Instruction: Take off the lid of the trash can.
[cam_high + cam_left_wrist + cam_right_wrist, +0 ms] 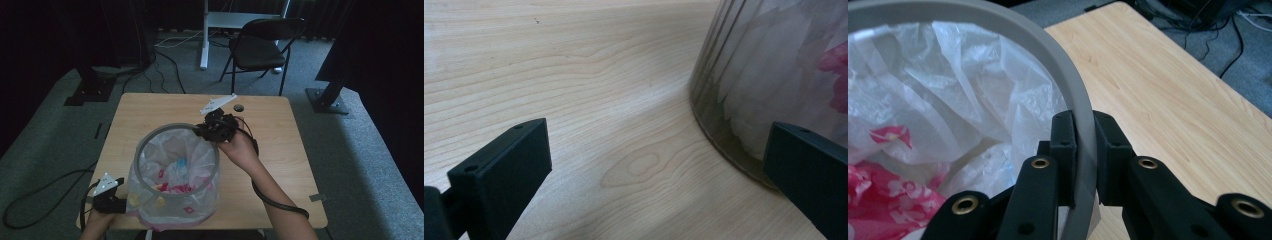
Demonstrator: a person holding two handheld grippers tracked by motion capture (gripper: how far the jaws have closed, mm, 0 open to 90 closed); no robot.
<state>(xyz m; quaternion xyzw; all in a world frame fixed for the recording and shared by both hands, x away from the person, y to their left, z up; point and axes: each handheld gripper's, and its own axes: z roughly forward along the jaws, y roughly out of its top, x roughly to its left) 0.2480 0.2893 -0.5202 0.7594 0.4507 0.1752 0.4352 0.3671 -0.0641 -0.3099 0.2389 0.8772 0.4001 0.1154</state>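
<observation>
A clear round bin (176, 200) with a grey ring rim (150, 136) stands on the front left of the wooden table (150, 107). A white plastic bag (192, 155) with pink and red print lines it. My right gripper (206, 132) is at the far right of the rim. In the right gripper view the right gripper (1084, 135) is shut on the grey rim (1038, 45), one jaw inside against the bag (948, 75), one outside. My left gripper (119, 202) rests low at the table's front left, open (659, 150), beside the foot of the bin wall (764, 75).
A black folding chair (262, 47) and a white desk leg (204, 40) stand beyond the table. Black stand bases (327, 100) flank it on grey carpet. Cables (30, 200) run across the floor at left. A cable hole (239, 107) sits near the table's far edge.
</observation>
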